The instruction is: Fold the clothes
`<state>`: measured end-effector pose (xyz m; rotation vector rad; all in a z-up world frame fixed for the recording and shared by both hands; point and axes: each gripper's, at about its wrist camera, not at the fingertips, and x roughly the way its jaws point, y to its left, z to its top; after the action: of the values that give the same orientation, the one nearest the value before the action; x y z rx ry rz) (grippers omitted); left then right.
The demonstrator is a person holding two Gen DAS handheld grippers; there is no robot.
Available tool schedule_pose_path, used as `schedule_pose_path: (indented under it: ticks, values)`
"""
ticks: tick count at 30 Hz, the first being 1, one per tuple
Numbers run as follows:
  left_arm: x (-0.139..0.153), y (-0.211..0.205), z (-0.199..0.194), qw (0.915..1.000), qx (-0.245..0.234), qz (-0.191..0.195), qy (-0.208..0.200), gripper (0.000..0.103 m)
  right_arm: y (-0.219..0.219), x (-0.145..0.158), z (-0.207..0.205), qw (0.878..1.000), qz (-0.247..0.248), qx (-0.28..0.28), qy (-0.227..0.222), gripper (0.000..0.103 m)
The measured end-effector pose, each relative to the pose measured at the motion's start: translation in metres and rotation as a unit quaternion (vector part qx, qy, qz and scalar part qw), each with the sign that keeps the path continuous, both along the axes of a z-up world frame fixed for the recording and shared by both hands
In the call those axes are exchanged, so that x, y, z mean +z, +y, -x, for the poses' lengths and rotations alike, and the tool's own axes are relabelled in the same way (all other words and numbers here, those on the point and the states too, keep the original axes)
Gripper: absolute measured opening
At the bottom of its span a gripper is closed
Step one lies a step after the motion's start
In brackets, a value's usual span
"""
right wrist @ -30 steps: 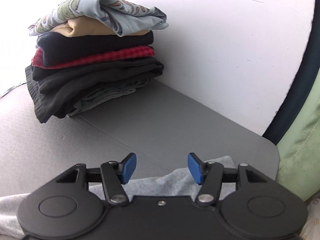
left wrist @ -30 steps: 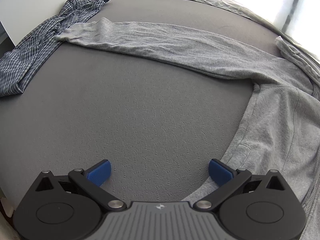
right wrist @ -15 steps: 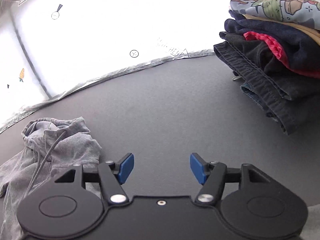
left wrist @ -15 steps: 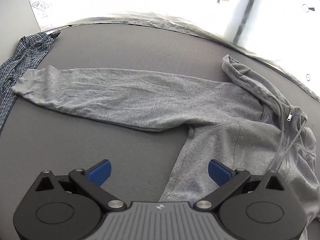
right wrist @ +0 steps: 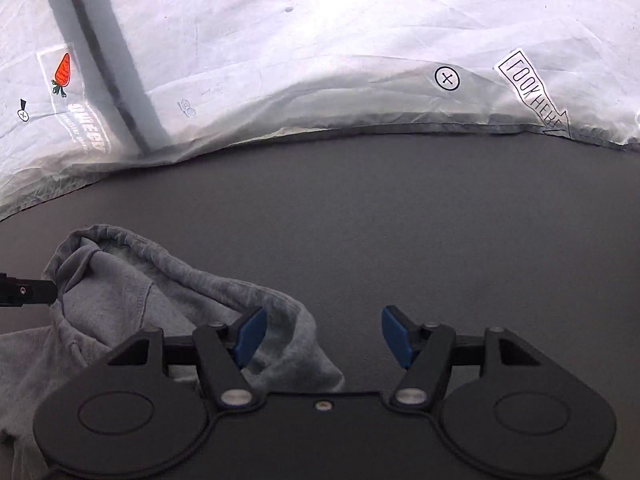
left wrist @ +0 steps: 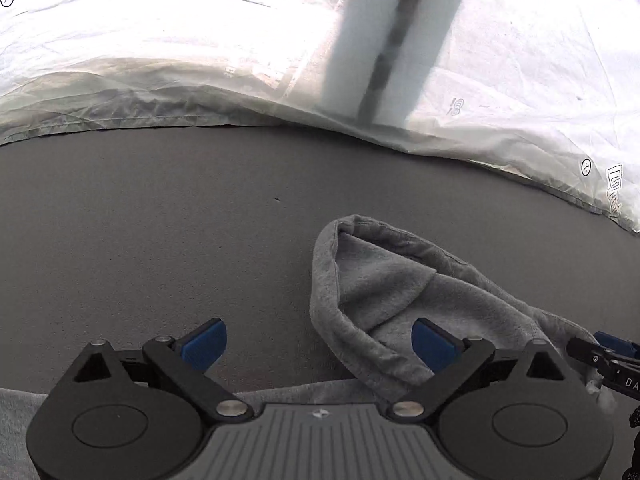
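both grippers have swung in over the grey hoodie's hood [left wrist: 384,280], replacing earlier views of its spread sleeve and of a stack of folded clothes. the left gripper [left wrist: 320,340], jaws closing from full width, now straddles the hood's edge. the right gripper [right wrist: 322,336] apparently brackets the hood's opposite edge.

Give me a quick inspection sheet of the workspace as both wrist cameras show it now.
Surface: dark grey mat, no debris seen.
Job's things: grey hoodie, hood open and crumpled, lying unfolded.
Clutter: nothing seen.
Grippers: left gripper closing, hood's left edge between its fingers, not pinched; right gripper open, closing slightly, over the hood's right edge, fabric at its left finger.
Cables: nothing seen.
Surroundings: white printed sheet behind the mat, with a carrot picture and a dark vertical band.
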<state>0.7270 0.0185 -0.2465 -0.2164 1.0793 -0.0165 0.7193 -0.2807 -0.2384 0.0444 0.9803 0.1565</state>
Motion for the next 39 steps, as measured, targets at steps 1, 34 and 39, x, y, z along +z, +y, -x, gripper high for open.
schedule_pose_path:
  ticks: [1,34,39]
  values:
    - [-0.005,0.001,-0.004,0.9999,-0.005,0.012,0.003,0.063,0.006,-0.005,-0.003,1.0,0.013,0.016,0.017,0.058]
    - [0.012,0.1,0.13,0.9896,0.037,-0.129,-0.054,0.059,0.018,0.025,0.104,0.987,0.11,-0.097,-0.068,0.046]
    - [0.014,0.144,0.209,0.9816,0.169,-0.085,-0.022,0.064,-0.03,0.016,0.171,0.98,0.111,-0.161,-0.023,0.046]
